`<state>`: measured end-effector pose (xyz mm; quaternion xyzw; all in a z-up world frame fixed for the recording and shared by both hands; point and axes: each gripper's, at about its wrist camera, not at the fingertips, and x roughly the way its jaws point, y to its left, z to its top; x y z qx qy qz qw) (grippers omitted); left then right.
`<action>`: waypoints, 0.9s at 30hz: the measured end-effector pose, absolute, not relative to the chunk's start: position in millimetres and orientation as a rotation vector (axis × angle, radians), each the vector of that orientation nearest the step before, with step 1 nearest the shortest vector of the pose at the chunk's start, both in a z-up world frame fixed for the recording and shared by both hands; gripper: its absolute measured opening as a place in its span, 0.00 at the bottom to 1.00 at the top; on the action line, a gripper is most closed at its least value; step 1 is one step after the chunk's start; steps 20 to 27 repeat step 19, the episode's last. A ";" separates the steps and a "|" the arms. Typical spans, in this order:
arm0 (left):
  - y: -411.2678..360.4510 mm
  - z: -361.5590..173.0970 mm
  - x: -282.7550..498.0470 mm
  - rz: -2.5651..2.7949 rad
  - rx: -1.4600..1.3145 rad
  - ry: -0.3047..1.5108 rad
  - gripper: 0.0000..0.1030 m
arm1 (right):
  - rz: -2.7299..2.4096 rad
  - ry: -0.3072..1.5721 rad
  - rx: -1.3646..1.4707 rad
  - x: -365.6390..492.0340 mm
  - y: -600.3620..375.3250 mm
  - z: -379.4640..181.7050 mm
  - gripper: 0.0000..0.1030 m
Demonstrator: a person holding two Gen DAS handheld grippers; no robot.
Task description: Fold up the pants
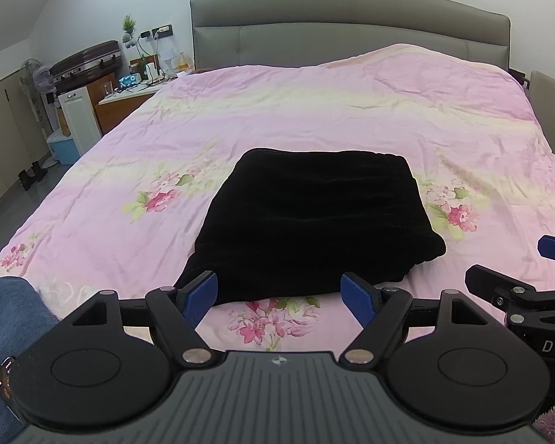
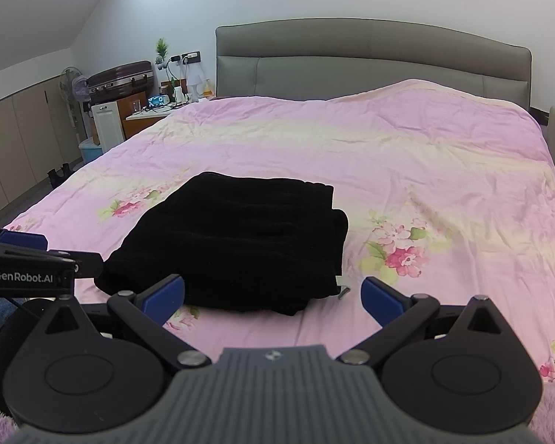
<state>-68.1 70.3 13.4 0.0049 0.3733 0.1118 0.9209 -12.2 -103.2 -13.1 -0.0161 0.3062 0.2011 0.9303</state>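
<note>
Both my wrist cameras look from the foot of the bed (image 1: 314,111) toward the grey headboard (image 2: 370,59), low and near the black pants (image 1: 314,222). My right view sits slightly further right. Both share the pants, the quilt and the nightstand corner (image 2: 148,111).

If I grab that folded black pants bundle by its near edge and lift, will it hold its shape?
Probably not. The black pants look like soft, plush fabric in loose layers, so one-edge lifting would likely let them droop and unfold. The near corner already sags unevenly. On the wrinkled pink bedsheet, pushing would likely bunch them. Both grippers, left and right, are open.
</note>
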 end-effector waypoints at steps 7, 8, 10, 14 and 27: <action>68.5 13.6 -68.5 0.224 0.007 0.766 0.86 | 0.410 0.630 -0.033 -12.6 -102.5 -12.3 0.95; 68.4 13.6 -68.4 0.224 0.006 0.767 0.86 | 0.410 0.630 -0.033 -12.6 -102.4 -12.3 0.95; 68.3 13.5 -68.5 0.225 0.004 0.768 0.86 | 0.410 0.630 -0.033 -12.8 -102.7 -12.2 0.95; 68.5 13.5 -68.7 0.223 0.005 0.766 0.86 | 0.410 0.632 -0.032 -12.6 -102.3 -12.6 0.95; 69.1 14.0 -68.6 0.222 0.004 0.765 0.86 | 0.410 0.634 -0.032 -13.4 -102.6 -13.4 0.95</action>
